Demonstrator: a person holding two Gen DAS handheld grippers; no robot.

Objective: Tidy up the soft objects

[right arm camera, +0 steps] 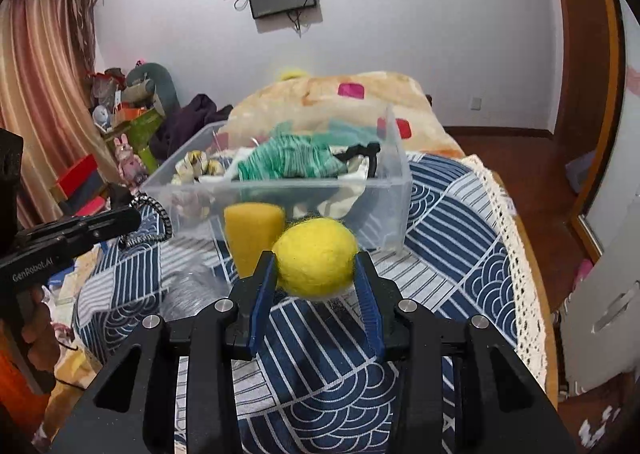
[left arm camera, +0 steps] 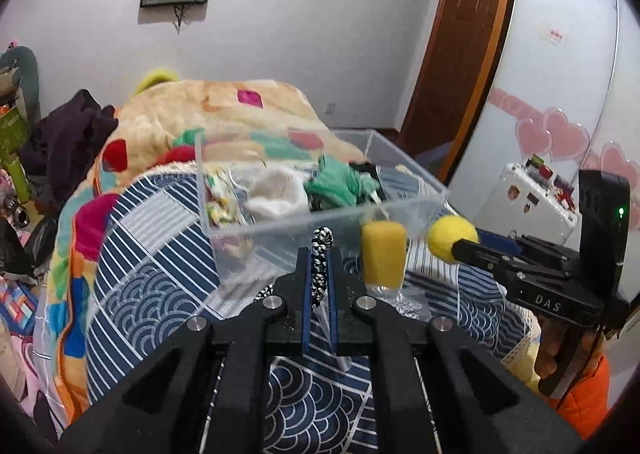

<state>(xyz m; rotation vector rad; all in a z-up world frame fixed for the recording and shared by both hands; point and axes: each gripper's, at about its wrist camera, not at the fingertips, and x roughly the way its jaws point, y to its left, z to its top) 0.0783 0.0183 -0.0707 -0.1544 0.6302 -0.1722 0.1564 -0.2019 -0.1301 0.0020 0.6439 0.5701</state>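
Observation:
My left gripper (left arm camera: 320, 250) is shut on a black-and-white braided rope (left arm camera: 320, 262), held above the bed just before the clear plastic bin (left arm camera: 420, 198). The rope also shows in the right wrist view (right arm camera: 154, 222), hanging from the left gripper (right arm camera: 134, 218). My right gripper (right arm camera: 316, 266) is shut on a yellow felt ball (right arm camera: 316, 256), close to the bin's near wall (right arm camera: 396, 194); the ball also shows in the left wrist view (left arm camera: 450, 238). A yellow sponge cylinder (left arm camera: 383, 254) stands against the bin's front wall. The bin holds green cloth (right arm camera: 288, 162), white cloth (left arm camera: 276, 190) and other soft items.
The bin sits on a blue-and-white patterned bedspread (right arm camera: 460, 238). A colourful blanket (left arm camera: 240, 110) is heaped behind it. Crumpled clear plastic (right arm camera: 192, 286) lies beside the sponge. A white wardrobe (left arm camera: 568, 74) stands to the right, and clutter and toys (right arm camera: 132, 122) to the left.

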